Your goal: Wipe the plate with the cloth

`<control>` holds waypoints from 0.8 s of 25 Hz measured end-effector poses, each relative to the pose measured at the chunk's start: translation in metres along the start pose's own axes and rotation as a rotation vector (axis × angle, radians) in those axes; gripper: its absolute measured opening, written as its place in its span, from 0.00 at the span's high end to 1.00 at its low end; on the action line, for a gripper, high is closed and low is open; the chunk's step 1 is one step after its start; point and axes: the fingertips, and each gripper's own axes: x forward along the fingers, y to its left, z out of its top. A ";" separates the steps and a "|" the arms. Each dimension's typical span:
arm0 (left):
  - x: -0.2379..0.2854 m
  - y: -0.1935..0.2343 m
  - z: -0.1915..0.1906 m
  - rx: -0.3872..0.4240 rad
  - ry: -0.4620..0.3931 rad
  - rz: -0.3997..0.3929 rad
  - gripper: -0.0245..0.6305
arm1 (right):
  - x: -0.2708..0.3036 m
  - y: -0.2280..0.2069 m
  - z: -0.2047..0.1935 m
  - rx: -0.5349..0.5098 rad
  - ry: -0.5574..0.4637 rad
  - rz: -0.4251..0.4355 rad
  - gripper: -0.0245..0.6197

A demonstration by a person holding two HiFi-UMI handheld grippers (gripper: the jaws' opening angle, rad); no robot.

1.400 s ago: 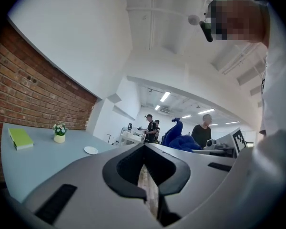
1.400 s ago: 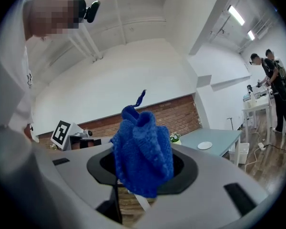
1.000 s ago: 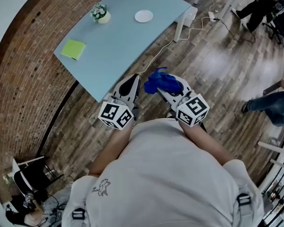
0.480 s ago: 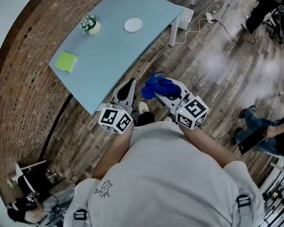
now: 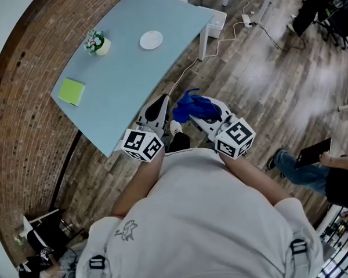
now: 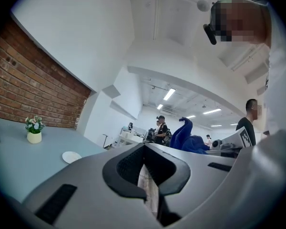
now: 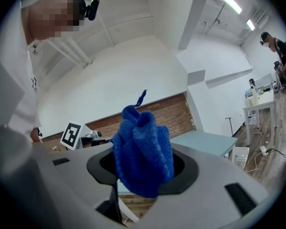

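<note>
A small white plate (image 5: 151, 39) lies on the far part of a pale blue table (image 5: 127, 80); it also shows low and left in the left gripper view, where the plate (image 6: 71, 157) is still some way off. My right gripper (image 5: 191, 117) is shut on a bunched blue cloth (image 5: 195, 105), held level in front of the person's body over the wooden floor. That cloth (image 7: 143, 156) fills the jaws in the right gripper view. My left gripper (image 5: 161, 102) is beside it, near the table's corner, shut with nothing in it (image 6: 144, 149).
On the table stand a small flower pot (image 5: 96, 43) and a green pad (image 5: 71, 91). A brick wall (image 5: 23, 114) runs along its left side. A cable (image 5: 188, 68) trails across the floor to a white box (image 5: 217, 22). People (image 5: 316, 169) are at the right.
The table, plate, pot and pad have slid left and up in the head view as the person walks. Both grippers keep their pose before the body, cloth still held.
</note>
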 end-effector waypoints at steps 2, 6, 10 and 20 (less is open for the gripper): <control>0.014 0.006 0.000 -0.001 0.014 -0.017 0.95 | 0.009 -0.011 0.001 0.008 0.001 -0.008 0.71; 0.039 0.035 0.008 -0.006 0.029 -0.032 0.95 | 0.039 -0.036 0.007 0.021 0.009 -0.026 0.71; 0.063 0.074 0.022 -0.007 0.035 -0.040 0.95 | 0.079 -0.059 0.017 0.027 0.010 -0.043 0.71; 0.112 0.174 0.062 -0.006 0.088 -0.122 0.95 | 0.190 -0.100 0.048 0.016 -0.023 -0.092 0.71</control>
